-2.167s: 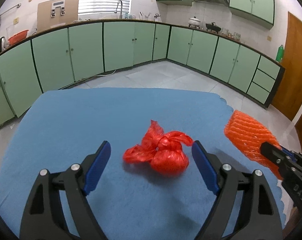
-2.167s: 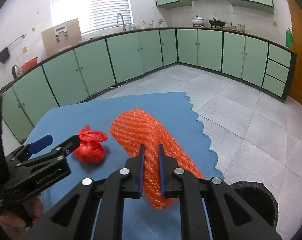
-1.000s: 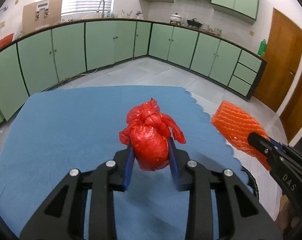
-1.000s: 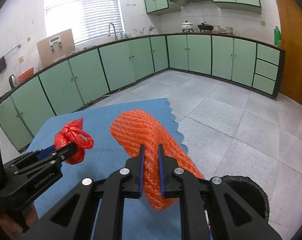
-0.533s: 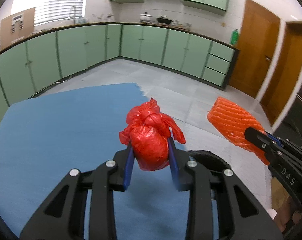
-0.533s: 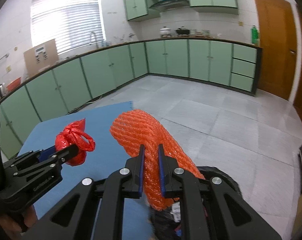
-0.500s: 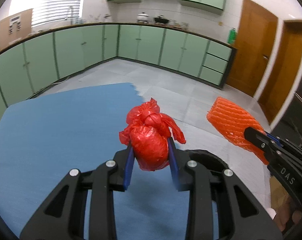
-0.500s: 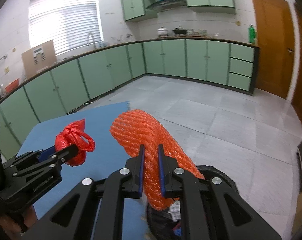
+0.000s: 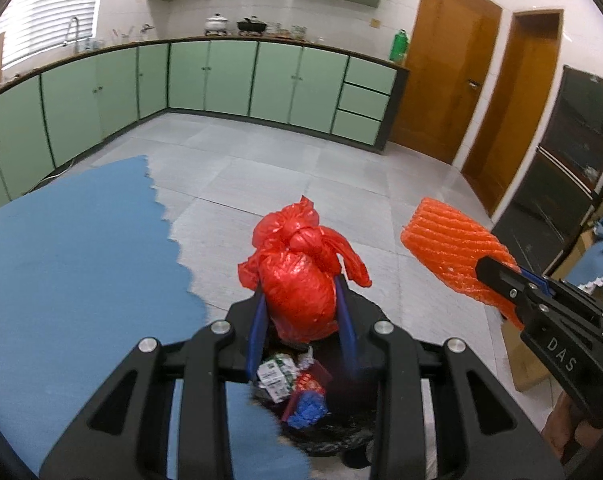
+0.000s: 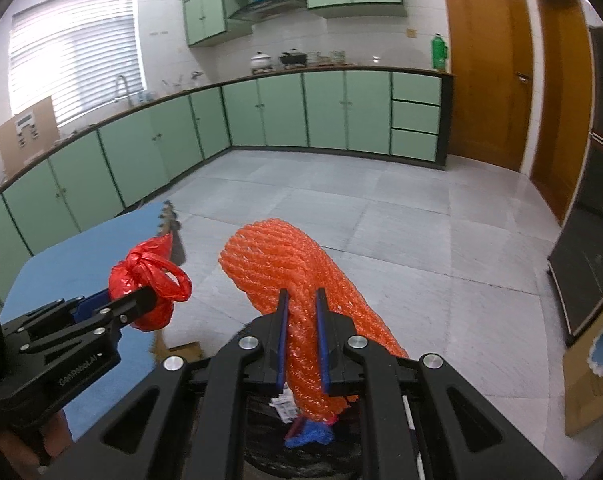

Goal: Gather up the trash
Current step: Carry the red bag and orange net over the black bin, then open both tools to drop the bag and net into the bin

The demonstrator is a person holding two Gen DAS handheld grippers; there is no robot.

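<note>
My left gripper (image 9: pixel 301 312) is shut on a knotted red plastic bag (image 9: pixel 299 272) and holds it in the air over a black-lined trash bin (image 9: pixel 325 436) with wrappers inside. My right gripper (image 10: pixel 301 320) is shut on an orange foam fruit net (image 10: pixel 289 276), also above the bin (image 10: pixel 301 456). The right gripper with the net (image 9: pixel 449 252) shows at the right of the left wrist view. The left gripper with the red bag (image 10: pixel 147 284) shows at the left of the right wrist view.
The blue-covered table (image 9: pixel 69 264) lies to the left, its scalloped edge beside the bin. Grey tile floor (image 9: pixel 285 176) stretches ahead to green cabinets (image 9: pixel 229 76). Wooden doors (image 9: pixel 445 60) and a dark cabinet (image 9: pixel 561 184) stand at the right.
Both grippers have swung right off the table with their loads. They now hang over the trash bin, whose contents have come into view. Both stay shut.
</note>
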